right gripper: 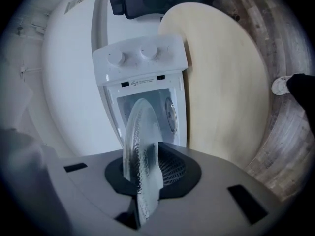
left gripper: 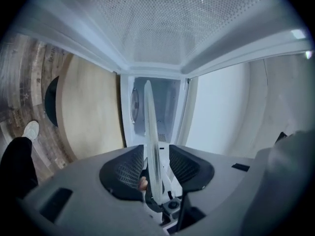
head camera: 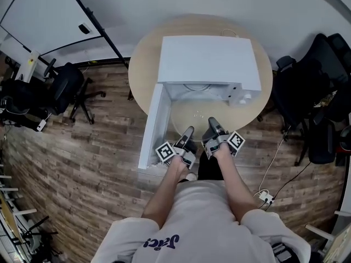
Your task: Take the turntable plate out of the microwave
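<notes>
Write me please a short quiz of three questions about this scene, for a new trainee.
1. True or false: the microwave is closed.
2. Which gripper is shut on the glass plate?
3. The microwave stands on: A) a shelf B) a round wooden table C) a cart.
Key: 1 false, its door stands open. 2 the right gripper; the left gripper stands open around the plate's edge. 3 B.
</notes>
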`<action>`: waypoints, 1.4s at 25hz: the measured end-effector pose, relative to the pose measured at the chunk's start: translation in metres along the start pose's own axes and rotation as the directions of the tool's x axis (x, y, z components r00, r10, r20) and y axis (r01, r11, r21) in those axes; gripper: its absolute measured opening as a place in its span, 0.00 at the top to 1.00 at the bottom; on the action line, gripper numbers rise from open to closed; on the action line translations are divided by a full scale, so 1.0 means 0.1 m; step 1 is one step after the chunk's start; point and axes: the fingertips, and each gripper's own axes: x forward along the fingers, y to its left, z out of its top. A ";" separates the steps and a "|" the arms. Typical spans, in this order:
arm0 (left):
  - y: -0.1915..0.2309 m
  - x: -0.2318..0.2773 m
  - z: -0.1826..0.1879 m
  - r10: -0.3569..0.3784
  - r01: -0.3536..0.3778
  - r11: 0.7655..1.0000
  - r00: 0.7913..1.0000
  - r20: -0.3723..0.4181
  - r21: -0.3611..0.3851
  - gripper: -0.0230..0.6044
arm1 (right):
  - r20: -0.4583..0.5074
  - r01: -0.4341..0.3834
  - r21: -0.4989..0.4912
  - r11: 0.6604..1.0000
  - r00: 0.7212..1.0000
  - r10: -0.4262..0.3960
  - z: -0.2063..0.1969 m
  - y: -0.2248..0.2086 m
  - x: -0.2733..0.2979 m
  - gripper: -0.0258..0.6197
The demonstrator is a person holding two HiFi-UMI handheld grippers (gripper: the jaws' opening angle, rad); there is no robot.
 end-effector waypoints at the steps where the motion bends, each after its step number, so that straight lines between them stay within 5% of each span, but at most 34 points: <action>1: -0.02 0.01 0.01 -0.005 0.005 1.000 1.000 0.005 -0.007 0.71 | -0.001 -0.005 0.005 1.000 1.000 0.005 -0.03 0.02 -0.05 0.89; 14: -0.41 0.07 -0.35 -0.088 0.087 0.995 0.996 -0.025 -0.041 0.67 | 0.020 -0.093 -0.018 0.996 0.995 0.093 -0.08 0.49 -0.66 0.89; 17: -0.58 0.09 -0.38 -0.077 0.076 0.997 0.997 -0.021 -0.027 0.82 | 0.030 -0.108 -0.012 0.994 0.994 0.108 -0.08 0.62 -0.72 0.89; 22: -0.87 0.07 -0.42 -0.043 0.043 0.999 0.999 0.003 -0.002 0.89 | 0.017 -0.129 -0.043 0.991 0.991 0.130 -0.16 0.97 -0.77 0.88; 25: -1.08 0.07 -0.42 -0.013 0.012 0.999 1.000 0.012 0.047 0.90 | 0.018 -0.155 -0.031 0.987 0.988 0.155 -0.20 1.17 -0.79 0.88; 35: -1.64 0.07 -0.49 -0.019 0.019 1.000 1.000 0.008 -0.001 0.91 | 0.038 -0.187 -0.027 0.982 0.981 0.188 -0.32 1.77 -0.90 0.88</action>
